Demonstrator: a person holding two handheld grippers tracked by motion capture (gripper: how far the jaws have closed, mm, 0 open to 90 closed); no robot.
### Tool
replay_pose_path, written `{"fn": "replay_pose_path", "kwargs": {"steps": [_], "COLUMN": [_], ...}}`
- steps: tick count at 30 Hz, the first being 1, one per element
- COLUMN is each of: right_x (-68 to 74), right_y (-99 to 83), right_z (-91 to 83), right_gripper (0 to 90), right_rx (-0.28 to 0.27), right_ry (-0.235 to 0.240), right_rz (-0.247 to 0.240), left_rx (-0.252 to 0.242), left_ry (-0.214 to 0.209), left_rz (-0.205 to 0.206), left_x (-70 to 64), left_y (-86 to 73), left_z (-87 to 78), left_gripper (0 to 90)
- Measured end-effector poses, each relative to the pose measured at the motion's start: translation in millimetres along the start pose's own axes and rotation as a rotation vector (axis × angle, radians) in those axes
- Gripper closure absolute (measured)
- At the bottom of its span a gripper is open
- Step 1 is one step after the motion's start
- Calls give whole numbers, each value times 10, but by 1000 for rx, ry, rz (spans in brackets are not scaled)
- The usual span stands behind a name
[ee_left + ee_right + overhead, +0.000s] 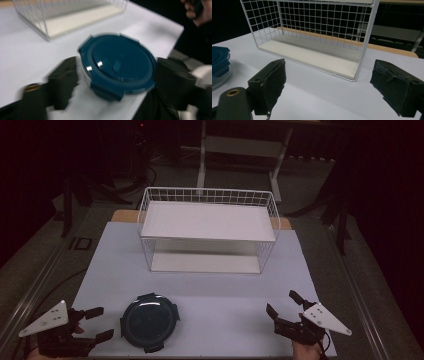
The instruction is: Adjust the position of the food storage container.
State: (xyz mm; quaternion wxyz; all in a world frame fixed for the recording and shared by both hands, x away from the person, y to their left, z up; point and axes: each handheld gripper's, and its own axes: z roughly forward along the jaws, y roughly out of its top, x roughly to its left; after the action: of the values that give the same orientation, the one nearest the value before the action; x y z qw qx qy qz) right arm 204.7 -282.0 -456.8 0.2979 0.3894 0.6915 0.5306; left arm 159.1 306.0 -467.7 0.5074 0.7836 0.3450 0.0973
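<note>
Round blue-lidded container (149,321) sits on the tabletop (225,285) in front of the wire rack (207,230); left tongs (99,324) spread wide beside it, closing in for the grab. Right tongs (283,306) also spread, waiting well apart. Next: jaws must straddle the container's rim squarely.

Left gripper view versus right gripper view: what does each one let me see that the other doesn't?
The left gripper view alone gives the whole blue lid of the round container, with the left gripper open, one jaw on either side of it, and the person's other hand far off. The right gripper view alone gives the rack's wire mesh back and the right gripper open over bare table. Both show the white wire rack and the white tabletop.
</note>
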Motion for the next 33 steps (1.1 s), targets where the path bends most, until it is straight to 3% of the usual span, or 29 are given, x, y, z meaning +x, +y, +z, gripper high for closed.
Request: {"fn": "replay_pose_path", "kwargs": {"steps": [2,4,7,9,13,22,26,33], "right_x": [-2,-1,-2,-6,-8,-19,-22,-19], "right_y": [-3,-2,-2,-6,-7,-8,-7,-12], "right_z": [3,-2,0,10,14,9,6,22], "right_gripper": [124,124,124,124,124,125,125,125], "right_rx": [4,4,3,8,9,10,7,13], "right_ry": [5,5,7,9,13,13,15,20], "right_rz": [3,3,5,5,7,15,16,15], "left_rx": [38,79,117,170,238,265,244,255], "left_ry": [1,3,6,-6,13,15,5,10], "left_rz": [4,1,2,3,24,29,6,11], "left_x": [41,84,106,108,84,85,107,92], "left_y": [-31,-61,-87,-119,-153,-170,-168,-124], "left_z": [17,39,64,125,230,335,338,388], "left_gripper": [474,578,693,756,887,896,897,897]}}
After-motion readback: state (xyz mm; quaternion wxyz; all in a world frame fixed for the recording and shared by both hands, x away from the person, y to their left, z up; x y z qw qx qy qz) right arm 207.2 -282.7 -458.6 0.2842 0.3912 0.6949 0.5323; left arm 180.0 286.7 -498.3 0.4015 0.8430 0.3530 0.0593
